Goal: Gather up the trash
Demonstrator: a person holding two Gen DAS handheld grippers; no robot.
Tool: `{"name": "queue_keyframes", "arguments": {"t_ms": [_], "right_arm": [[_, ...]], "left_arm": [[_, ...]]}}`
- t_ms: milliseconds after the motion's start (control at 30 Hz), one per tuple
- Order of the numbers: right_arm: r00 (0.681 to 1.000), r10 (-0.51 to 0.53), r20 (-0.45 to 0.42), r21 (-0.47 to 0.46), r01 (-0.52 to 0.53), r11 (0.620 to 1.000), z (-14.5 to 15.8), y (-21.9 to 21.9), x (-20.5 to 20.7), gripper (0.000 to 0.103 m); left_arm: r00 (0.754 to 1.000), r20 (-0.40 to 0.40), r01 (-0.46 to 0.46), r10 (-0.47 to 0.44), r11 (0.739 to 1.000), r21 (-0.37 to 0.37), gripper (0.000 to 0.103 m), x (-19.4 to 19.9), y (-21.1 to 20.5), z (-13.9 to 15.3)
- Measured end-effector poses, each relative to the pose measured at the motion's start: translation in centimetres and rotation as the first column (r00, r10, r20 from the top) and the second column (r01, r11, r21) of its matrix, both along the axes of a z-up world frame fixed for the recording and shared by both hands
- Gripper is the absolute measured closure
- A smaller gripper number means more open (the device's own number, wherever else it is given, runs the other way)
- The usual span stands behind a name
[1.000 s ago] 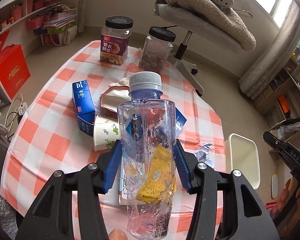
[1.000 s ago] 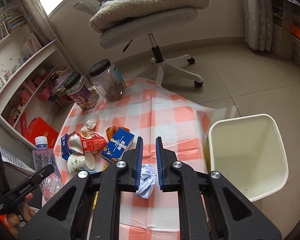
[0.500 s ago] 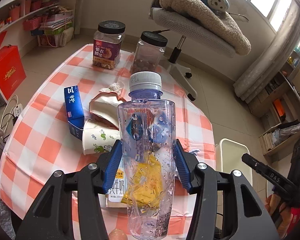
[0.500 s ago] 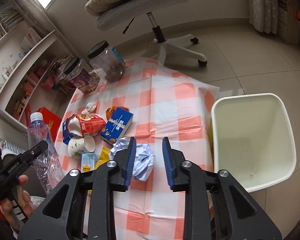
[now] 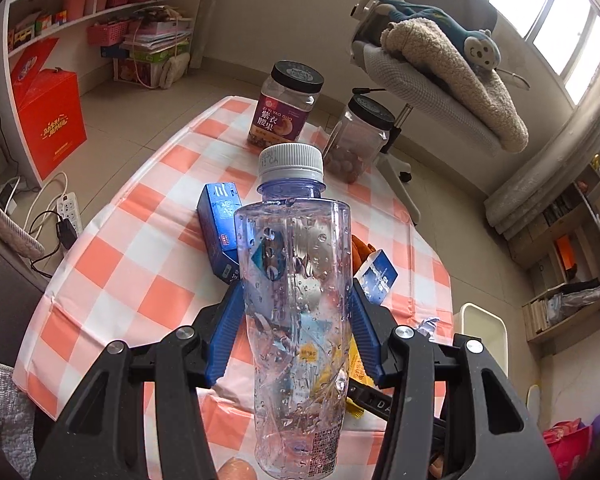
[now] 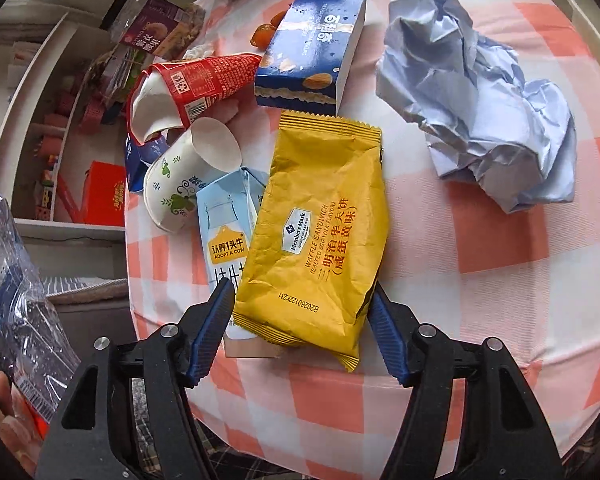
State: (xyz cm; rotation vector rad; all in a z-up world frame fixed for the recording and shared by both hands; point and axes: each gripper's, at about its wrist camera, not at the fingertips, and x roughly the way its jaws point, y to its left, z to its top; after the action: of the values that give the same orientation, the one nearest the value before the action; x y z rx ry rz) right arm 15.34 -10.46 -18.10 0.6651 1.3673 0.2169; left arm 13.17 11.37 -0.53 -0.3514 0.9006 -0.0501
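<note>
A round table [image 5: 132, 248] with an orange and white check cloth stands on a pale tile floor [image 5: 112, 108]. Behind the table is a grey office chair [image 5: 424, 84] with a fuzzy blanket [image 5: 456, 76] on it. Bright windows [image 5: 556, 20] sit behind the chair. White shelves [image 5: 80, 12] stand left of the table.

Your plastic bottle [image 5: 296, 312] hid most of the trash heap behind it in the left wrist view, and its base was cut off by the lower edge. The yellow wrapper [image 6: 316, 236] covered part of the milk carton [image 6: 224, 232]; the bin [image 6: 584, 8] showed only a rim at the right edge.
</note>
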Motion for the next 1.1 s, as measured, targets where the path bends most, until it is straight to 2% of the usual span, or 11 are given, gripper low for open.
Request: {"name": "queue_keyframes", "arguments": {"t_ms": [33, 100, 133, 167, 267, 433, 733, 900, 1100], "right_arm": [[1.000, -0.016, 0.002, 0.001, 0.016, 1.000, -0.2, 0.2, 0.1, 0.040], [0.999, -0.031, 0.020, -0.019, 0.031, 0.999, -0.3, 0.5, 0.2, 0.055], [0.999, -0.031, 0.025, -0.014, 0.031, 0.999, -0.4, 0.6, 0.3, 0.072], [0.999, -0.030, 0.031, 0.002, 0.030, 1.000, -0.4, 0.6, 0.4, 0.080], [0.994, -0.004, 0.109, -0.025, 0.007, 1.000, 1.4, 0.7, 0.5, 0.092], [0.967, 0.056, 0.250, -0.091, -0.034, 0.995, 4.9, 0.8, 0.6, 0.096], [0.879, 0.122, 0.460, -0.229, -0.015, 0.973, 11.1, 0.2, 0.4, 0.096], [0.837, 0.137, 0.529, -0.290, 0.027, 0.957, 13.3, -1.9, -0.4, 0.096], [0.810, 0.140, 0.570, -0.362, 0.095, 0.927, 14.7, -4.7, -1.3, 0.096]], "left_arm": [[1.000, 0.000, 0.002, -0.002, 1.000, -0.001, 0.052, 0.0, 0.2, 0.0], [1.000, -0.001, -0.002, 0.002, 1.000, -0.003, 0.052, -0.2, 0.7, 0.0], [1.000, -0.002, -0.005, 0.005, 1.000, -0.006, 0.052, -0.2, 1.0, 0.0], [1.000, -0.003, -0.007, 0.007, 1.000, -0.008, 0.052, -0.3, 1.3, 0.0], [1.000, -0.002, -0.009, 0.009, 1.000, -0.007, 0.052, -0.5, 1.8, 0.0], [1.000, 0.015, -0.010, 0.010, 1.000, -0.004, 0.052, -0.7, 1.9, 0.2], [0.997, 0.084, -0.004, 0.002, 0.999, 0.033, 0.052, -0.8, 0.5, 0.9], [0.993, 0.116, 0.002, -0.007, 0.999, 0.045, 0.052, -0.7, -0.8, 1.2], [0.991, 0.131, 0.023, -0.030, 0.998, 0.051, 0.052, -0.3, -2.7, 1.1]]}}
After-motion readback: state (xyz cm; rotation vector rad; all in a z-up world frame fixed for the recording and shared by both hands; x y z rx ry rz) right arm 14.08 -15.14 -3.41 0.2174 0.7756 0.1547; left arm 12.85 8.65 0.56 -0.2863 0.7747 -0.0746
